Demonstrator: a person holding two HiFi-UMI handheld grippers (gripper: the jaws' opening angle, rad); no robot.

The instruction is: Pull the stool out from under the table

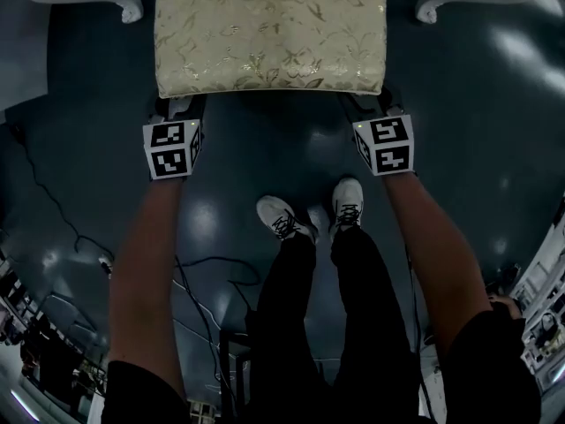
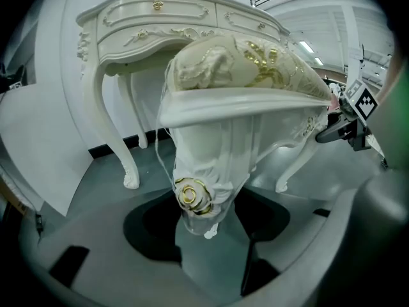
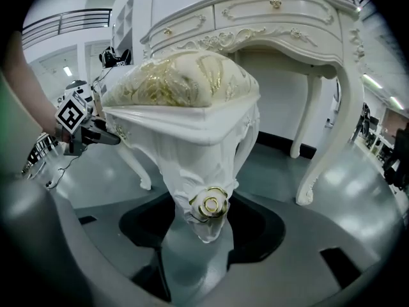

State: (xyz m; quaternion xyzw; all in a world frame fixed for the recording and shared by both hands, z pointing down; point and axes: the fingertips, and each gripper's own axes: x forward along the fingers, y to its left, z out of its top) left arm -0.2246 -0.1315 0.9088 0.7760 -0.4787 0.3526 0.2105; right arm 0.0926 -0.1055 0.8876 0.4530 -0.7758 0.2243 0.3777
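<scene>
The stool's cream and gold cushion (image 1: 269, 29) fills the top of the head view, standing on the dark floor between two white table legs (image 1: 119, 3) (image 1: 441, 5). My left gripper (image 1: 179, 111) is at its near left corner and my right gripper (image 1: 378, 111) at its near right corner, fingertips hidden under the seat. In the left gripper view the jaws (image 2: 204, 235) are shut on a white carved stool leg (image 2: 199, 194) with a gold rose. The right gripper (image 3: 198, 238) grips the other front leg (image 3: 208, 203) the same way. The white dressing table (image 3: 275, 18) stands just behind the stool.
The person's two white shoes (image 1: 282, 217) (image 1: 347, 203) stand close behind the stool. Black cables (image 1: 53, 203) trail over the floor at the left. Cluttered shelves line the lower left (image 1: 26, 343) and right (image 1: 538, 307) edges. A white wall panel (image 2: 38, 139) rises beside the table.
</scene>
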